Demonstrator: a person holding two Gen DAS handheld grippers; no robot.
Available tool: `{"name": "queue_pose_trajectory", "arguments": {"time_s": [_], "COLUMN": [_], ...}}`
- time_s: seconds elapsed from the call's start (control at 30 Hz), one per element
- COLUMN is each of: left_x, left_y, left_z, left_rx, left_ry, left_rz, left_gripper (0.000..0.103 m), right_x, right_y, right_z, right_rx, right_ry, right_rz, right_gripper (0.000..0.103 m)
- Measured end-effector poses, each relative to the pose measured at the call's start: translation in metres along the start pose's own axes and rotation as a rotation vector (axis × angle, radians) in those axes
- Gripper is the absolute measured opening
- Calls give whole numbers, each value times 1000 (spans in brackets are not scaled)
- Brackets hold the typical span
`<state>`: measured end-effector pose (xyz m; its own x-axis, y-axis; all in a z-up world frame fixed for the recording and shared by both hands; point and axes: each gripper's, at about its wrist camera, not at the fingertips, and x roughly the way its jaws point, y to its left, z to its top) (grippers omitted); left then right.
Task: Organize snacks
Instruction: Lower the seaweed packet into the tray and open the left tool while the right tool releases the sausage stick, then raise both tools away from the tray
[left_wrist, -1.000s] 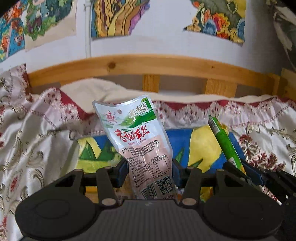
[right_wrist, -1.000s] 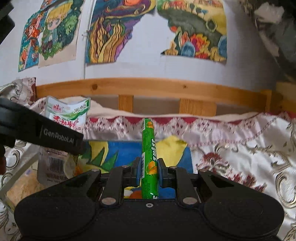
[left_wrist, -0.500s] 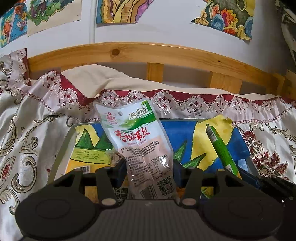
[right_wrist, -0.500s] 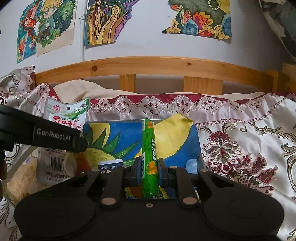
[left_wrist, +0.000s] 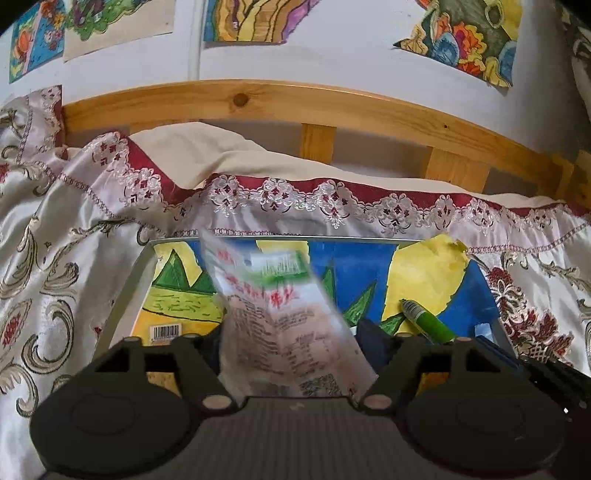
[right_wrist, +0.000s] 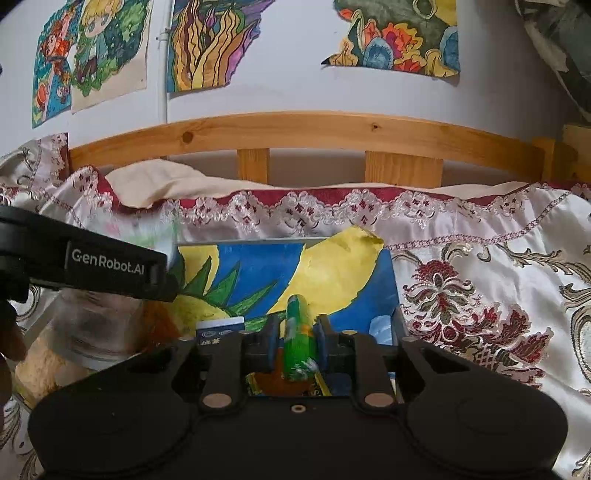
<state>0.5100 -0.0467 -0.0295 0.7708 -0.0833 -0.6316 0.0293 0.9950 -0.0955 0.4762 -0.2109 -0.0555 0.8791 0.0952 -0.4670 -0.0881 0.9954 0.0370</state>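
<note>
- While its jaws are opening, the left gripper (left_wrist: 291, 339) has a flat snack pouch (left_wrist: 280, 317) between them; the pouch is blurred, leaning away over the painted box (left_wrist: 122, 299), and the pads look clear of its edges, so it reads as released.
- The pouch is pale pink and silvery with a green band near its top, red characters below that, fine print down its back and a QR square at its lower right corner.
- From the right wrist view, the pouch shows only as a blurred pale shape at the near left corner of the box, behind the left gripper's black arm (right_wrist: 85, 262), which bears white lettering.
- The right gripper (right_wrist: 297, 339) has its jaws opening too, with a green sausage stick (right_wrist: 298, 339) between the blue pads; the stick is tipped forward over the near right part of the box, and I cannot tell whether the pads touch it.
- The stick is a slim bright green tube with orange and white markings and a crimped silvery end nearest the camera.
- Inside, the box is lined with a painting in blue, yellow and green; a torn yellow paper flap (right_wrist: 351, 254) stands above its far edge.
- A floral satin cloth (right_wrist: 480, 295) lies all around the box, and a wooden bed rail (right_wrist: 303, 129) runs beyond it.
</note>
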Motion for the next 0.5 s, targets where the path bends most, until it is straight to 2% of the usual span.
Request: {"name": "queue_pose_trajectory", "arguments": {"time_s": [0.17,0.27,0.33,0.5], "left_x": [-13,-30,-44,-86], "left_y": [4,4,3,-1], "left_z": [2,4,5,1], "left_rx": [-29,-33,-24,24], "left_ry": [-18,-58,-93,-180], "left_rz": [3,-1,-4,9], "left_gripper": [86,93,100,102], "right_x": [-15,-31,-45,-87], "right_y": [-4,-6,-7,-7], "right_z": [5,11,14,21], "right_rx": [15,21,27,26], "right_ry": [-19,-50,-74,-127], "right_rz": [2,11,9,15], "right_gripper": [37,46,57,71]}}
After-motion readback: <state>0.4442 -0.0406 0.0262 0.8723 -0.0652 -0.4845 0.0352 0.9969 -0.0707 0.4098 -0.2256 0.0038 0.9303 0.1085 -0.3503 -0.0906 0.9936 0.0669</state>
